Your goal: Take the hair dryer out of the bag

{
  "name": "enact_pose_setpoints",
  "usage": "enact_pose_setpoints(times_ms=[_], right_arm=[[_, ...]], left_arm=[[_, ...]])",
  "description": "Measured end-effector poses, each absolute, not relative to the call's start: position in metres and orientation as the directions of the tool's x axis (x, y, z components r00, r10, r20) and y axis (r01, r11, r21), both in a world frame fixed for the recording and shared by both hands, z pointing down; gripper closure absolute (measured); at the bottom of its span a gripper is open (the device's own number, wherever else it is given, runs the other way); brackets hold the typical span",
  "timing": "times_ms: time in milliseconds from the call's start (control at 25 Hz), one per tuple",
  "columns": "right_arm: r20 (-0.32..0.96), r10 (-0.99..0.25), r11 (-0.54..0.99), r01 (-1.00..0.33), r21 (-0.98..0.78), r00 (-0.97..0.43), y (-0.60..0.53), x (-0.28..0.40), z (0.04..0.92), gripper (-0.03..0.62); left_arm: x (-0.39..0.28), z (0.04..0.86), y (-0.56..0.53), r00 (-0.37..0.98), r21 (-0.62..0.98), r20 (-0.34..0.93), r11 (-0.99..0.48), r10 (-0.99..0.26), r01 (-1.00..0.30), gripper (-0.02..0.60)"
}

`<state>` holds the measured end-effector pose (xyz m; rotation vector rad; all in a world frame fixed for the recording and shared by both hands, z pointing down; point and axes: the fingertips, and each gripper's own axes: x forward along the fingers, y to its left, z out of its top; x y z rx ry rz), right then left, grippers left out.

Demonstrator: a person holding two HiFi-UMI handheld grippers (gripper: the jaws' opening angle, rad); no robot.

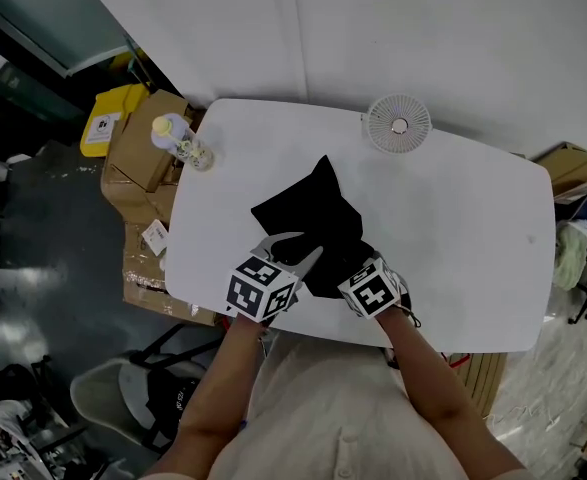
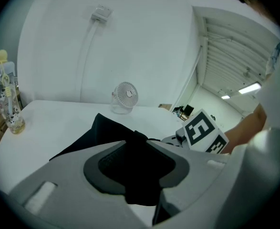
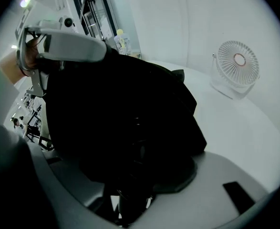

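A white surface [image 1: 463,208] with rounded corners is seen from above, and a person stands at its near edge with a two-jaw gripper in each hand. A black bag [image 1: 313,213] lies crumpled on the near middle of the surface, with one corner pointing toward the far side. The left gripper [image 1: 295,250] is at the bag's near left edge. Its jaws stand partly apart with a fold of the black cloth hanging loose in the gap, and they do not pinch it. The right gripper [image 1: 358,273] is just to the right, at the bag's near end. Its jaws are spread wide around a bulky part of the bag, and dark cloth fills the space between them and meets both jaws. The two marker cubes sit close side by side. The hair dryer does not show in any view; only the bag's cloth is visible where the jaws work. A small round white fan [image 1: 398,123] stands upright near the far edge, right of centre and well apart from the bag. A clear bottle [image 1: 183,140] with a pale yellow cap stands at the far left corner. On the floor beyond that corner are cardboard boxes [image 1: 138,163].
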<state>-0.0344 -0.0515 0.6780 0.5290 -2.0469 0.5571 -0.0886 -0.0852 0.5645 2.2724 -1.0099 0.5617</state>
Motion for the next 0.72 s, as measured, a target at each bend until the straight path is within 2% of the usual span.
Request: enact_pose_setpoints(times_ms=[440,720], right_arm=[[0.714,-0.264,0.688,-0.646,-0.332,-0.649,-0.055,-0.017,0.63,0.382],[0.614,-0.39,0.688,-0.66,-0.301,-0.686,-0.071,-0.003,0.57,0.382]], left_arm=[[-0.107,0.498,-0.082,0.619,0.35,0.453,-0.51,-0.642,-0.786,0.469],[-0.104,0.459,-0.089,0.624,0.315,0.394,-0.539,-0.675,-0.781,0.469]])
